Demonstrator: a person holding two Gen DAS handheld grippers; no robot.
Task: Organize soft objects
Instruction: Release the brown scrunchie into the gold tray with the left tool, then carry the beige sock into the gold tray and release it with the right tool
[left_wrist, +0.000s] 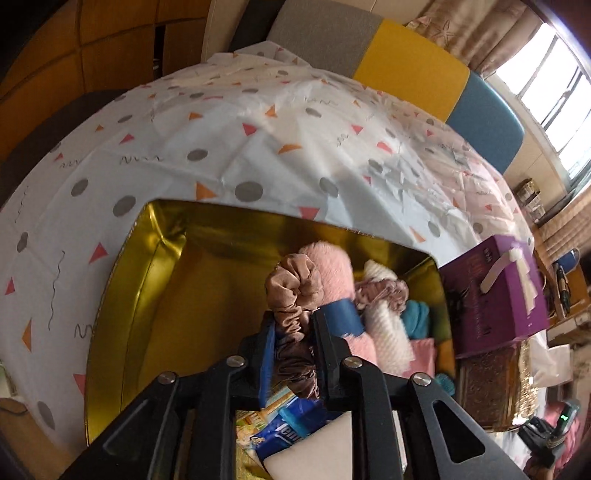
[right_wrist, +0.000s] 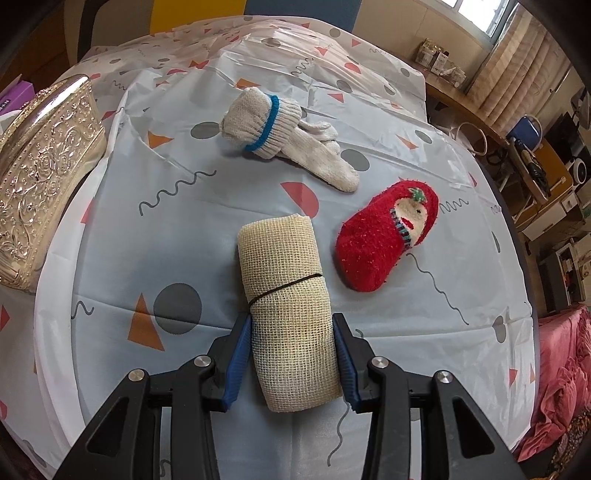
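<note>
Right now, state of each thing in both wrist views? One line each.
Left gripper: shut on brown scrunchie, above the gold tin.
Gold tin: open, soft items piled at its right side.
Right gripper: fingers either side of the mesh roll, grip unclear.
Mesh roll: rolled, banded, lying on the tablecloth.
Gloves: bundled, cuff folded over.
Red sock: folded, lying flat.

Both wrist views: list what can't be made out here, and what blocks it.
- Left wrist: lower part of the brown scrunchie, behind the left gripper fingers.
- Left wrist: the gold tin's near floor, covered by the gripper body; pile items overlap.
- Right wrist: whether the right gripper pads touch the mesh roll; contact unclear.
- Right wrist: embossed gold box, cut off at the left edge.
</note>
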